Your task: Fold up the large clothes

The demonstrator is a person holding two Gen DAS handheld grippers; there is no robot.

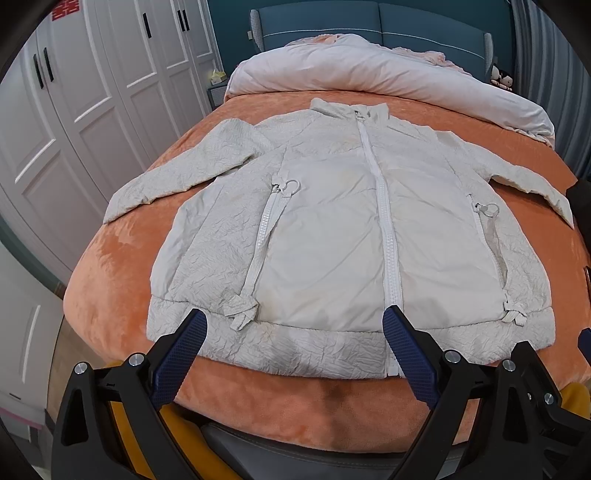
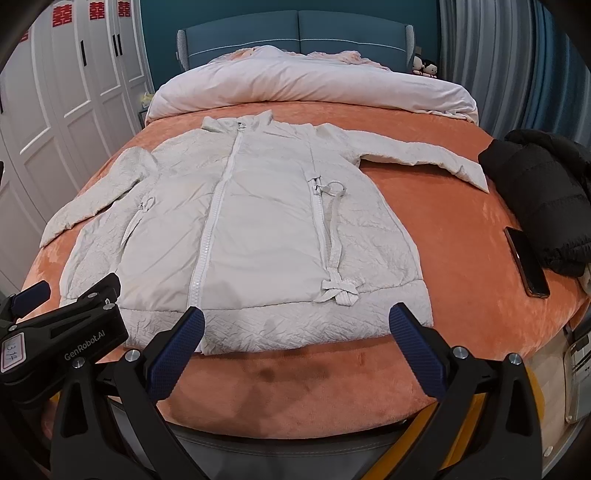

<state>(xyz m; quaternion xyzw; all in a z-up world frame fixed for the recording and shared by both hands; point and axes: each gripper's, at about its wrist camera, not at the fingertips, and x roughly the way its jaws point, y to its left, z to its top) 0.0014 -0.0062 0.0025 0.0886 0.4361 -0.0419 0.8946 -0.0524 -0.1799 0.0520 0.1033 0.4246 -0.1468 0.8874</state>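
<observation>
I see the jacket [image 1: 332, 236] lying flat and face up on the orange blanket [image 1: 110, 280], zipped shut, collar toward the headboard [image 1: 369, 22], both sleeves spread out to the sides. My left gripper [image 1: 295, 321] hangs over the hem near the bed's foot, fingers spread wide and holding nothing. My right gripper [image 2: 295, 321] is beside it, likewise spread and empty, over the hem's right half. A black coat [image 2: 546, 195] and a phone [image 2: 526, 262] lie at the blanket's right edge.
</observation>
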